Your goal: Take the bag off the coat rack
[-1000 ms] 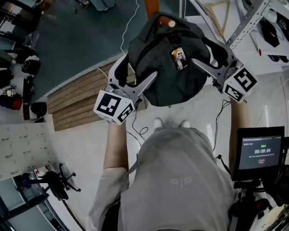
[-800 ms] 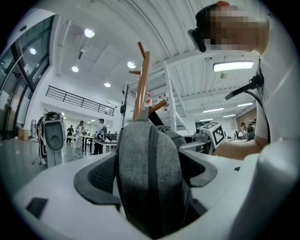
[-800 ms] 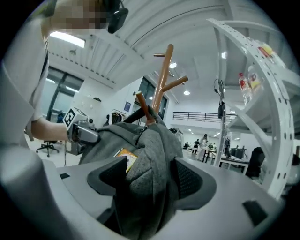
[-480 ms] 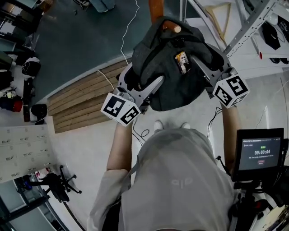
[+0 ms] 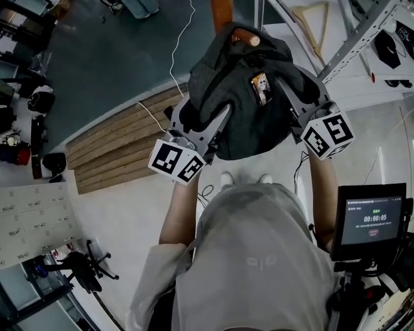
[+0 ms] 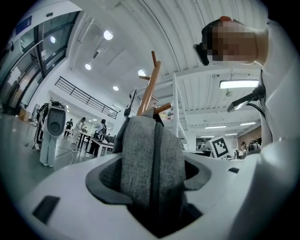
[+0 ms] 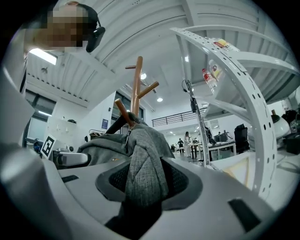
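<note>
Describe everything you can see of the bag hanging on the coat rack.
The grey backpack is dark, heathered woven fabric, rounded and full-looking, with a small picture tag on top. It hangs upright from a wooden peg of the coat rack. The left gripper and right gripper, whose jaws have just been closing, each pinch a fold of its fabric, on opposite sides.

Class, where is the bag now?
Top centre of head view: the bag hangs on the coat rack, the left hand-held gripper and right hand-held gripper just closed on its sides.
</note>
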